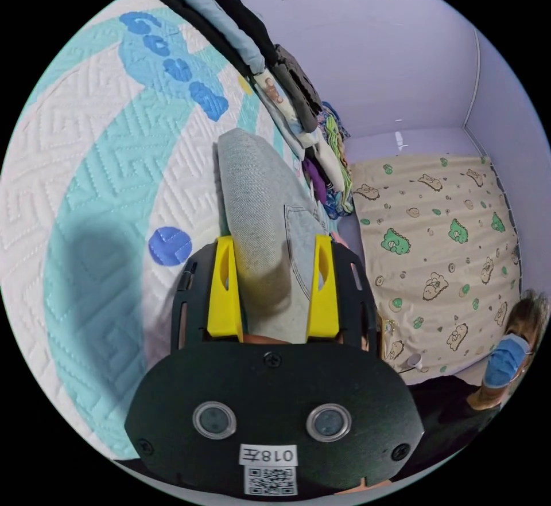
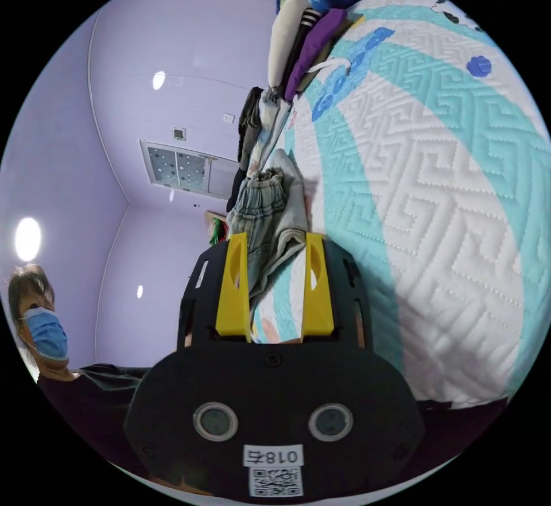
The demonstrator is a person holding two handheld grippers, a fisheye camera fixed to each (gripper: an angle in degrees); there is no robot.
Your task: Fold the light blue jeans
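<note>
Two grippers, one garment. Quilted bedspread (image 1: 86, 156): white and teal, the landmark. Row of folded clothes (image 1: 287, 87): along the bedspread's far edge. Light blue jeans (image 1: 258, 213): on the bedspread, near that row; folded leg end between the left gripper (image 1: 273, 276) jaws, elastic waistband (image 2: 261, 196) between the right gripper (image 2: 275, 282) jaws. Both stand wide apart, nothing clamped. Advice: close squarely on all layers and keep the edges aligned.

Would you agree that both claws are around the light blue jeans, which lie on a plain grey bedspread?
Not quite: the bedspread is white quilted with teal bands and blue patches, as the left gripper view shows. The jeans do sit between the jaws of each claw.
</note>
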